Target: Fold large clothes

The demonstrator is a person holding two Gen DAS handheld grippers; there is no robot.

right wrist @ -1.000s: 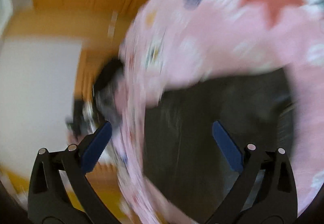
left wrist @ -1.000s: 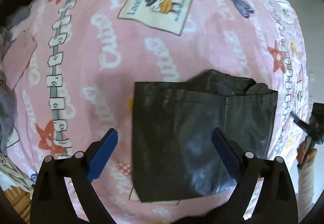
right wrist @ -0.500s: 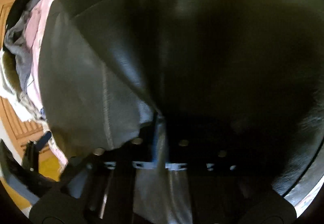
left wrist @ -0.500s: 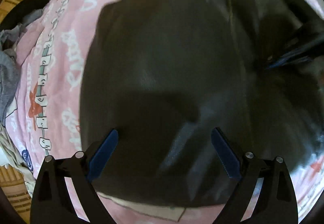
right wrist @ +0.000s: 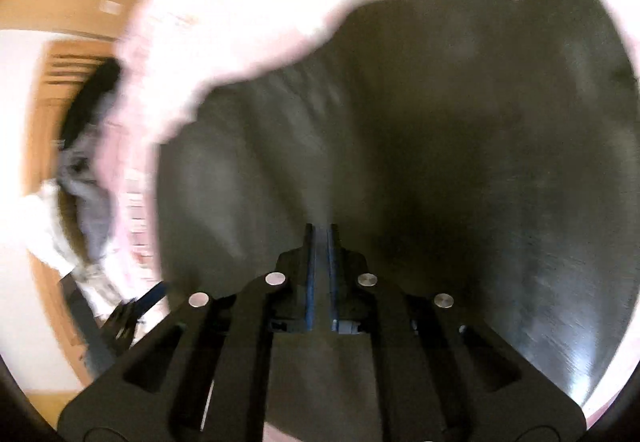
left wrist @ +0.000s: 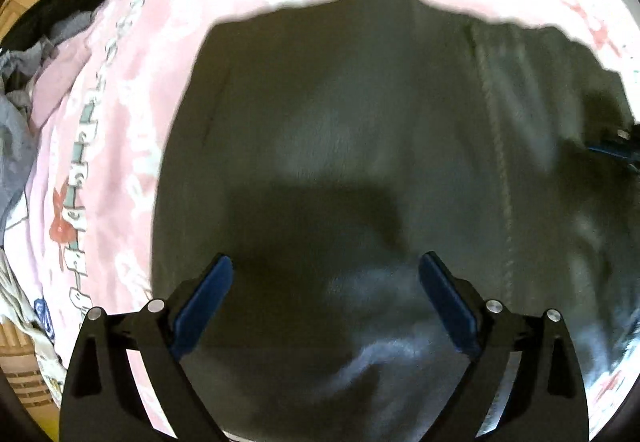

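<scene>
A dark leather-like garment [left wrist: 360, 146] is shown spread on a pink printed bedsheet [left wrist: 120, 122], the left claw [left wrist: 326, 282] held open above it, the right claw [right wrist: 321, 238] nearly closed, a thin fold apparently pinched.

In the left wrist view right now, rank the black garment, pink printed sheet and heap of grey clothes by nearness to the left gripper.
From the left gripper:
1. Black garment, directly beneath the open jaws.
2. Pink printed sheet, around it, leftward.
3. Heap of grey clothes, far left edge.
</scene>
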